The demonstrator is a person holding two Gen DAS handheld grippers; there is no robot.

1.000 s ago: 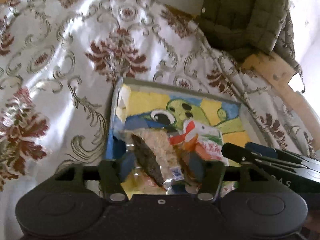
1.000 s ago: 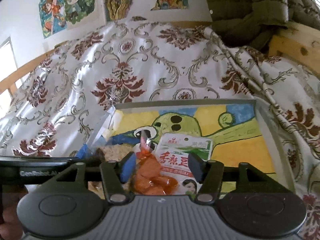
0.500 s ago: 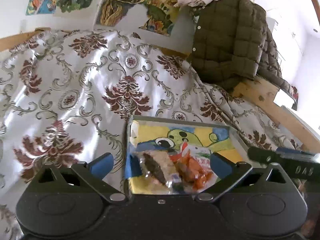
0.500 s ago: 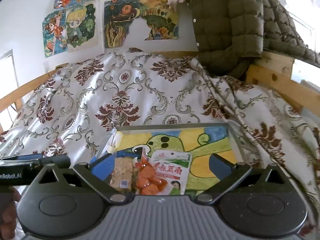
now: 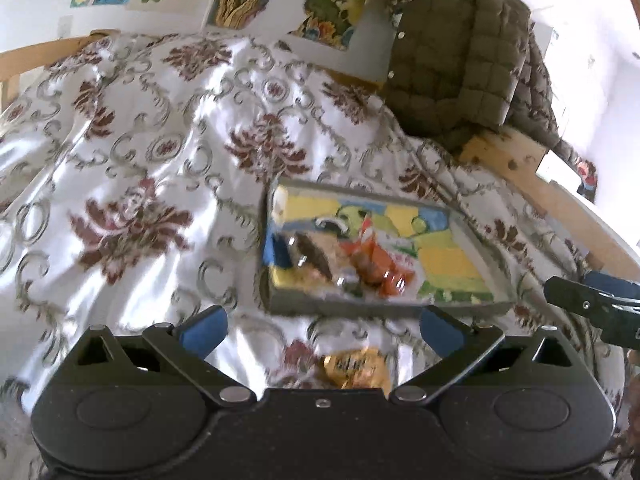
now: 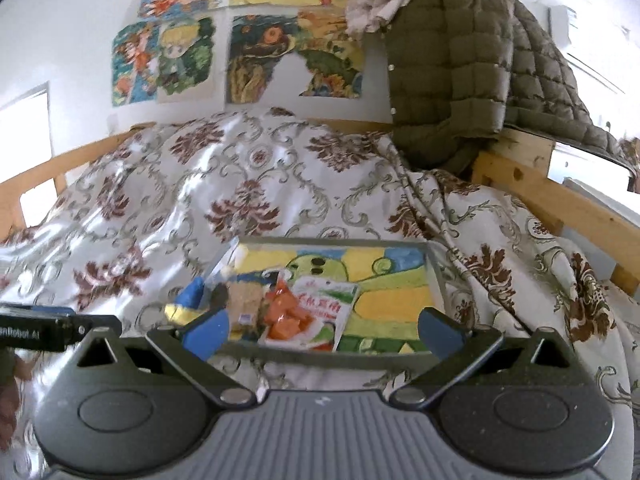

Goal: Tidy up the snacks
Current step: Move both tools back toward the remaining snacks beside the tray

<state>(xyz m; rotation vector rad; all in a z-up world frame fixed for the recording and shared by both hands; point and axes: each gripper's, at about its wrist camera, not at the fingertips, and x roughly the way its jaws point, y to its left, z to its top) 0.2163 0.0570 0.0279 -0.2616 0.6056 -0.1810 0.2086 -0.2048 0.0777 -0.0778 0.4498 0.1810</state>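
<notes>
A shallow tray [image 5: 476, 240] with a cartoon picture on its floor lies on the bedspread; it also shows in the right wrist view [image 6: 434, 276]. In its left half lie a clear pack of beige crackers [image 5: 316, 254], an orange snack pack [image 5: 374, 264] and a white-and-green packet [image 6: 326, 300]. A gold snack packet [image 5: 356, 368] lies on the bedspread just in front of my left gripper [image 5: 322, 326], which is open and empty, short of the tray. My right gripper [image 6: 322, 330] is open and empty at the tray's near edge.
The floral satin bedspread [image 5: 140, 184] covers the whole bed. A wooden bed rail [image 6: 560, 200] runs along the right, with an olive quilted jacket [image 6: 460, 68] draped over it. Posters [image 6: 256, 60] hang on the far wall.
Both grippers have opened, let go of the cracker pack and the orange pack in the tray, and pulled back toward me. The gold packet has come into the left view.
</notes>
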